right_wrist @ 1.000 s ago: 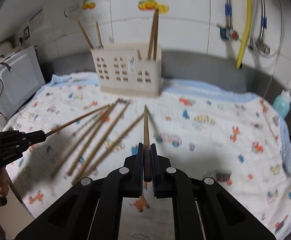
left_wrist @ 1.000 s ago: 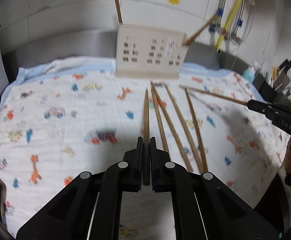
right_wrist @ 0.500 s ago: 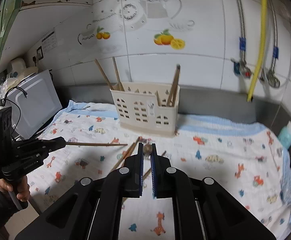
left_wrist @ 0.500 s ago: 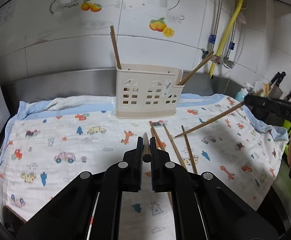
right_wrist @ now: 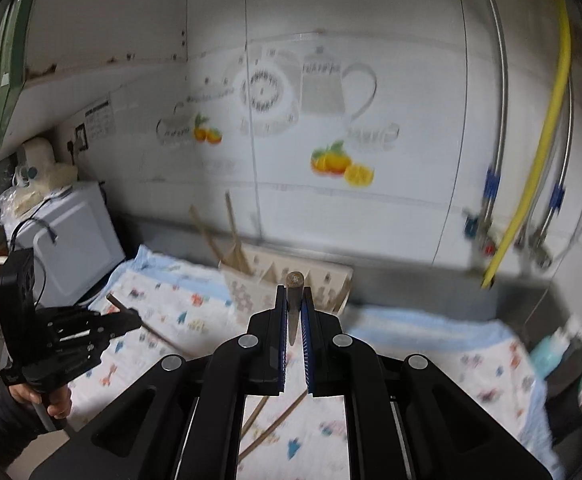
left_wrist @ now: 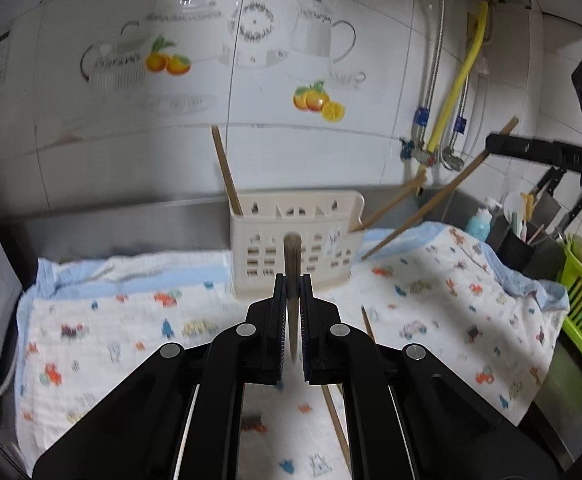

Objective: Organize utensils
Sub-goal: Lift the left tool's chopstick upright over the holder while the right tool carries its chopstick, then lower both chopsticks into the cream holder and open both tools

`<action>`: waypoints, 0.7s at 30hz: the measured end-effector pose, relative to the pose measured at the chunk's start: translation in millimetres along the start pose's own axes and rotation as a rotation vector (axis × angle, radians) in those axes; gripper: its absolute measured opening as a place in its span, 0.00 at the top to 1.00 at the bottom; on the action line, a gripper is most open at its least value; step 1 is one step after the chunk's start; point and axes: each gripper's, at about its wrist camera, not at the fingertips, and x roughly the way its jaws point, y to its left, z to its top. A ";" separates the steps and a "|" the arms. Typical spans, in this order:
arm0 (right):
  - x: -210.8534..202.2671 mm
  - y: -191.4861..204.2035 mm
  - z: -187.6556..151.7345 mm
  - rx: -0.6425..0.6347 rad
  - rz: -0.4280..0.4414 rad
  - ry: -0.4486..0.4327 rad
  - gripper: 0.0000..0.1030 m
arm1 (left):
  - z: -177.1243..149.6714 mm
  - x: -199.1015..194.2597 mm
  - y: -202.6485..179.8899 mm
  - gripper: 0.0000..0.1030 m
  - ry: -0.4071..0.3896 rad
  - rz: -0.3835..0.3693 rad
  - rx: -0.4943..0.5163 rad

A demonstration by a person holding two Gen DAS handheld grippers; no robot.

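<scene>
Left gripper [left_wrist: 291, 312], lower centre of its own view: fingers pressed on a wooden chopstick [left_wrist: 292, 280] that runs up between the pads, blunt end pointing up in front of the holder; in the right wrist view the same gripper sits at left, a hand [right_wrist: 47, 398] on its grip at lower left, and the stick it holds slants down toward the cloth; right gripper [right_wrist: 293, 320], lower centre of its view: fingers likewise pinching a second chopstick [right_wrist: 294, 300], its round end toward the camera, slightly blurred; in the left wrist view this gripper enters from the right edge, its chopstick slanting down and left, tip near the holder's right end; cream plastic utensil holder [left_wrist: 295, 244] with window-shaped cutouts stands at frame centre on the far part of the cloth, near the steel backsplash; one chopstick stands at its left end, leaning left, another leans out of its right end; printed cloth [left_wrist: 131, 320] covers the counter across the lower half; loose chopsticks [left_wrist: 333, 400] lie on the cloth below the holder, partly hidden by the gripper body, count not readable; tiled wall with fruit and teapot decals above; yellow hose [left_wrist: 457, 80] at upper right; white appliance [right_wrist: 71, 248] at left in the right wrist view.
</scene>
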 end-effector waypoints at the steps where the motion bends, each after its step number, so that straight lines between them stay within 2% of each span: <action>1: 0.1 -0.9 6.5 -0.005 -0.007 -0.007 0.94 | 7.1 -0.5 -0.1 0.95 -0.012 0.003 0.006; 4: 4.9 -3.4 29.5 -0.024 -0.045 -0.028 0.94 | 23.9 -2.4 -3.2 0.95 -0.041 0.005 0.025; 9: 28.7 -12.1 46.4 -0.019 -0.075 -0.009 0.94 | 52.5 -9.2 -10.4 0.95 -0.105 0.009 0.055; 21: 96.0 -13.8 29.4 0.011 -0.051 0.094 0.94 | 133.3 -11.3 -27.0 0.95 -0.295 0.080 0.133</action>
